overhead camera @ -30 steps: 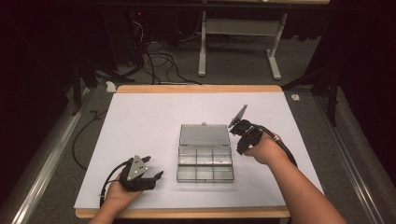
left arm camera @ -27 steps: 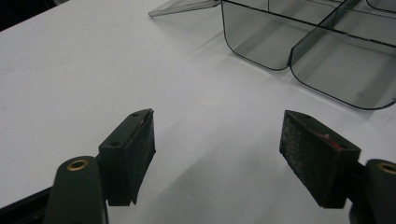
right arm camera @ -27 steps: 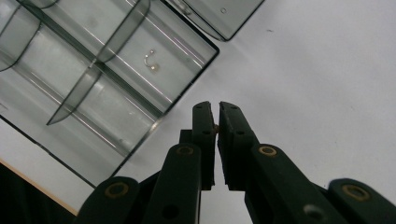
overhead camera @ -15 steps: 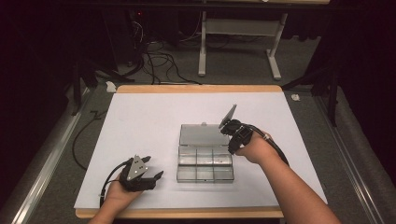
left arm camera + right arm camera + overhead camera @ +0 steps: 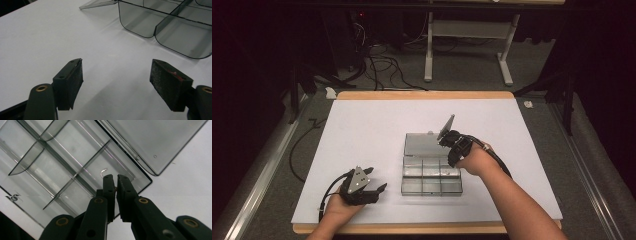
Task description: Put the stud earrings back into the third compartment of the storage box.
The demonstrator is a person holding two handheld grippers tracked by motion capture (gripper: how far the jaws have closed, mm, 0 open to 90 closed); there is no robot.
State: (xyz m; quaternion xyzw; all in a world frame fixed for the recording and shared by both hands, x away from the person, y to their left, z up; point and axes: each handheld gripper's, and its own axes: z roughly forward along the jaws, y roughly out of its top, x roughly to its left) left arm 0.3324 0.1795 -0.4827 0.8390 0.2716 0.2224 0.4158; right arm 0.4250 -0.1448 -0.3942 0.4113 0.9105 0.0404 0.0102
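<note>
Your right tongs (image 5: 115, 182), nearly together, hover over the clear compartment box (image 5: 431, 175), which sits lid-open mid-counter (image 5: 372, 125). Your left tongs (image 5: 116, 85) rest apart near the front-left corner.

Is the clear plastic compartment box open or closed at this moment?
Open. The clear plastic compartment box has its hinged lid folded back flat on the white table, leaving the compartments uncovered.

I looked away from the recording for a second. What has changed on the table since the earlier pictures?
The right gripper moved left, from beside the clear compartment box to over its far right corner. Its jaws are nearly closed, with something small between them that I cannot identify. The left gripper stayed put on the white table, jaws open. The box and its opened lid did not move.
</note>
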